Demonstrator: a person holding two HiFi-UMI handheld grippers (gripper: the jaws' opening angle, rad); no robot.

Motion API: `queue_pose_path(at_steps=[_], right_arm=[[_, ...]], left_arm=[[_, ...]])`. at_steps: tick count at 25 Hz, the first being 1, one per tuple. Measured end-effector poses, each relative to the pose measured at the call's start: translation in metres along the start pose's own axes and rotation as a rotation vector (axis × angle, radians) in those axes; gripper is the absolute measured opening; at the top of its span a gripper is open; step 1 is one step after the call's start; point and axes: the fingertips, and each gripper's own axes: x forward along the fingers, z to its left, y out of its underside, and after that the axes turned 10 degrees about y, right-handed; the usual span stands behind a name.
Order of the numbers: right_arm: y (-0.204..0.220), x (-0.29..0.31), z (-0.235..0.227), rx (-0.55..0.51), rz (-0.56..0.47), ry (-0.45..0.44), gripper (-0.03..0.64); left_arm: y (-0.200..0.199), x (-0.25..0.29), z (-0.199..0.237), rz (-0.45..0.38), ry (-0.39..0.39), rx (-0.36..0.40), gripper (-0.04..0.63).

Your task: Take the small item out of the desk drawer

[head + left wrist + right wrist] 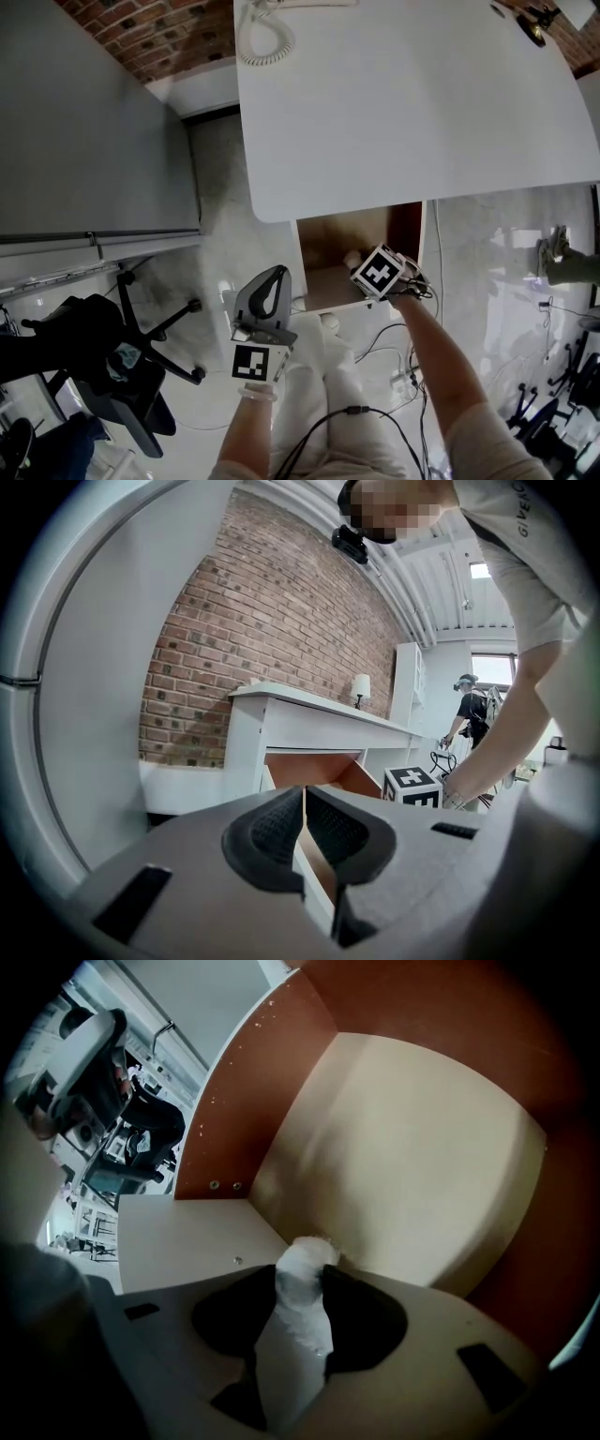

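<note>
Clamped between the dark pads of the right gripper (pixel 301 1277), the small white item (pixel 298 1335) is held inside the open drawer (pixel 403 1147), over its pale floor and within its brown walls. That drawer is seen pulled out from under the white desk (pixel 403 103), on whose far left corner a coiled phone cord (pixel 262 42) is laid. Off to the drawer's left, the left gripper (pixel 305 829) is held with its jaws pressed together and nothing between them. Further left, a black office chair (pixel 103 347) is seen.

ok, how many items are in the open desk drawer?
1: a small white item, gripped between the right gripper's jaws, inside the drawer. The gripper's body may hide more.
</note>
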Motion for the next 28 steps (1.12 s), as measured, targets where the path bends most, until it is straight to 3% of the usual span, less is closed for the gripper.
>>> queue_pose_path(at_steps=[15, 28], right_arm=[[-0.002, -0.029, -0.001, 0.021, -0.130, 0.031, 0.141], [-0.001, -0.099, -0.005, 0.125, -0.302, 0.080, 0.141]], left_arm=[[-0.010, -0.004, -0.012, -0.001, 0.013, 0.023, 0.005], [-0.048, -0.019, -0.031, -0.010, 0.021, 0.054, 0.005]])
